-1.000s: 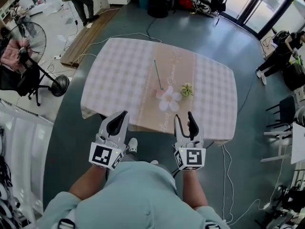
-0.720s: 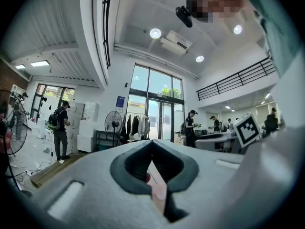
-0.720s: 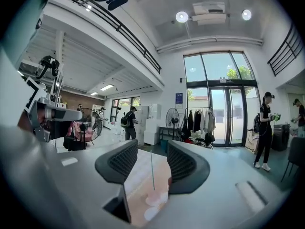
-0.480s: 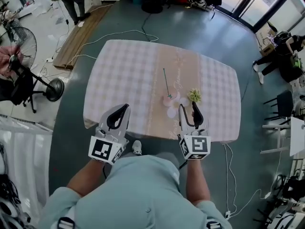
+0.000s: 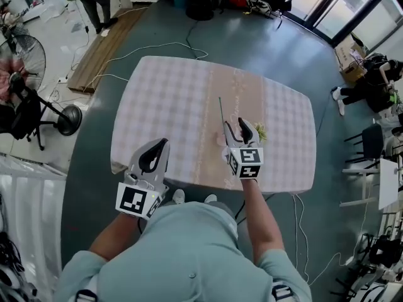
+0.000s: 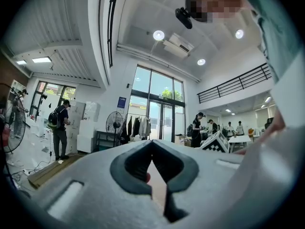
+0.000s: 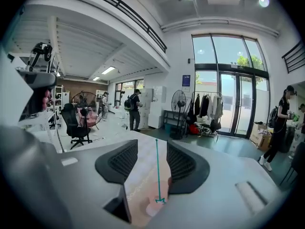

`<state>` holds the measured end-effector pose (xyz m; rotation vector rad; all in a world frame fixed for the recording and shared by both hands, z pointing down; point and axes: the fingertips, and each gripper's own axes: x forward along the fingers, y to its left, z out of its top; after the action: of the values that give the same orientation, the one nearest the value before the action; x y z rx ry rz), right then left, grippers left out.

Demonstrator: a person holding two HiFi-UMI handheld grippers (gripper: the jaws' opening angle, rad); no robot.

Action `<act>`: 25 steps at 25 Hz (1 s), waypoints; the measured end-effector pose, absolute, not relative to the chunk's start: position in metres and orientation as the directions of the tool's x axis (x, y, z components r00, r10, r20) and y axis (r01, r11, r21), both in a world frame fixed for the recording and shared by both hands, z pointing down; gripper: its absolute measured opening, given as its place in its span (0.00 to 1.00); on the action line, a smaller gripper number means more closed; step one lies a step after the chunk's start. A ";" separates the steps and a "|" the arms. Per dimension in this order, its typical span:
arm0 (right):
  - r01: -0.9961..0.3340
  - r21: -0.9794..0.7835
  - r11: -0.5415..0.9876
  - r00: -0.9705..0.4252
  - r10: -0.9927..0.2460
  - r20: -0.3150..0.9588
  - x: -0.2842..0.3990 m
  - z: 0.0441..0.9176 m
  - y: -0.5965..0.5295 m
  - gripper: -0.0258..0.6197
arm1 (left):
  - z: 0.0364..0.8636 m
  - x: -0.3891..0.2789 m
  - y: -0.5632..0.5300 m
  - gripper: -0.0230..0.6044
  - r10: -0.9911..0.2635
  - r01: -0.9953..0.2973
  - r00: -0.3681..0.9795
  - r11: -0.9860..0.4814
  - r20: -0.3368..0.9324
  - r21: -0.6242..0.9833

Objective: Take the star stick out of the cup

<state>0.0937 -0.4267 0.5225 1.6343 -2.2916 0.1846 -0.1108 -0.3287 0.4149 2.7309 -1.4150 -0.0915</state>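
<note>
- Star stick (image 5: 221, 109) stands upright near the front-right part of the worktop (image 5: 164, 106), which has a checked cloth; it is thin and green.
- In the right gripper view the star stick (image 7: 157, 168) shows in the gap between the two jaws, its lower end with a small teal star shape down in a pink cup (image 7: 147, 208).
- Right claw (image 5: 235, 126) is over the worktop at the stick, jaws apart and open; the right gripper view shows the right claw (image 7: 151, 147) with the pads on either side of the stick, with no clear contact.
- Left claw (image 5: 160, 145) is at the near edge of the worktop, well apart from the stick.
- Left gripper view: left claw (image 6: 152, 143) tips are together, closed, with nothing held.
- Small yellow-green thing (image 5: 260, 131) lies just beside the right claw.
</note>
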 end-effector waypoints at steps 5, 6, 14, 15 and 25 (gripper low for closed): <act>-0.927 0.080 0.366 -0.311 -0.870 0.384 0.085 0.548 -0.460 0.30 | 0.414 -0.128 -0.320 0.04 -0.858 -0.854 0.513 -0.513 -0.022 0.082; -0.924 0.083 0.372 -0.313 -0.865 0.392 0.084 0.552 -0.466 0.29 | 0.414 -0.130 -0.318 0.04 -0.865 -0.862 0.501 -0.501 -0.020 0.079; -0.907 0.098 0.409 -0.324 -0.827 0.459 0.077 0.575 -0.506 0.28 | 0.412 -0.143 -0.308 0.04 -0.909 -0.907 0.416 -0.415 0.000 0.069; -0.906 0.098 0.411 -0.323 -0.823 0.467 0.076 0.579 -0.509 0.28 | 0.412 -0.145 -0.307 0.04 -0.912 -0.910 0.410 -0.408 0.003 0.068; -0.911 0.083 0.405 -0.307 -0.798 0.519 0.081 0.604 -0.525 0.23 | 0.411 -0.146 -0.314 0.04 -0.924 -0.923 0.382 -0.381 0.016 0.057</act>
<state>0.0810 -0.5248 0.6043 1.4541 -2.1808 0.3097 -0.1464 -0.3137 0.4112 2.5647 -1.7152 -0.0283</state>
